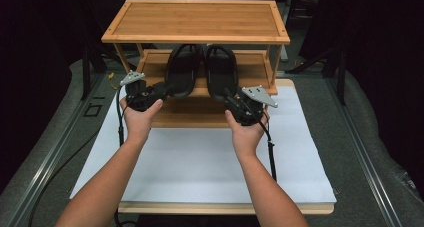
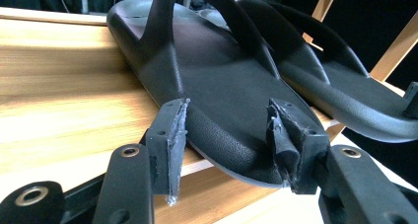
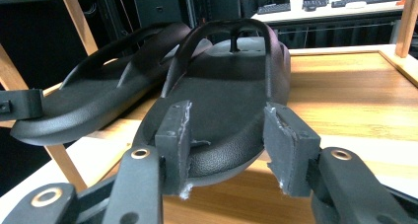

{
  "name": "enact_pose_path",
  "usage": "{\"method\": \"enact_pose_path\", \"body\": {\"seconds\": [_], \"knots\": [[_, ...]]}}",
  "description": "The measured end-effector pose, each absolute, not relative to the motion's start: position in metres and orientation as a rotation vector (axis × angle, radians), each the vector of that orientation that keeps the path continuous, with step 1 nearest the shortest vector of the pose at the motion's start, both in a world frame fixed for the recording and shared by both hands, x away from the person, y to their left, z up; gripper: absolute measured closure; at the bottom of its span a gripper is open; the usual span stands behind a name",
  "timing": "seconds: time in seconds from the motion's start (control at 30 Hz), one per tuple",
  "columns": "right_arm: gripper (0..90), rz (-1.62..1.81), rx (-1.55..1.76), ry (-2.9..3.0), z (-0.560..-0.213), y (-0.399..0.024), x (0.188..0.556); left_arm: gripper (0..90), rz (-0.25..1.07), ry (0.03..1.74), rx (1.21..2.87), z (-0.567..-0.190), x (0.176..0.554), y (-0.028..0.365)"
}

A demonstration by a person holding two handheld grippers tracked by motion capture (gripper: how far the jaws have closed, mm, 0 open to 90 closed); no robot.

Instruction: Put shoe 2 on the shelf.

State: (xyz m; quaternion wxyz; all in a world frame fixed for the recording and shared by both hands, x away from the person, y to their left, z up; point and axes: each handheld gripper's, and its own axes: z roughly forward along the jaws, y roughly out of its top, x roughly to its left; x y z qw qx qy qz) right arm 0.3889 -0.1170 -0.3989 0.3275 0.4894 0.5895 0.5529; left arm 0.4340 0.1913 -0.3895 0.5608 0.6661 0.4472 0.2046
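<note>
The room around is dark, and in the high view a wooden table (image 1: 225,207) covered by a white sheet (image 1: 200,162) carries a two-level bamboo shelf rack (image 1: 196,19). On its lower shelf (image 1: 250,62) lie two black sandals side by side, the left sandal (image 1: 182,72) and the right sandal (image 1: 221,72), their long axes running from the person toward the back, heels at the front edge of the shelf. The top board hides the toe ends. The left gripper (image 1: 162,89) is at the heel of the left sandal and the right gripper (image 1: 230,99) is at the heel of the right one; here it is hard to make out if the jaws press. In the left gripper view, the heel of the left sandal (image 2: 222,100) sticks out over the shelf edge and sits between the wide-apart jaws; the worn pads (image 2: 176,135) stand beside its rim, and a firm grip I cannot tell. The other sandal (image 2: 335,91) is cut off at the right. In the right gripper view, the right sandal (image 3: 222,100) points away, heel between the spread jaws, the pads (image 3: 288,145) close to its sides; contact is not clear. Behind it are dark furniture and a bright desk (image 3: 320,7).
</note>
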Motion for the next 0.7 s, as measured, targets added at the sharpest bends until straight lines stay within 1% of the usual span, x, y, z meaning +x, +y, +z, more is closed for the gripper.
{"method": "enact_pose_path", "body": {"seconds": [0.7], "knots": [[53.4,1.521,1.319,1.551,-0.399,-0.104,0.402,50.2,0.477,1.061,1.56,-0.389,0.441,0.187]]}}
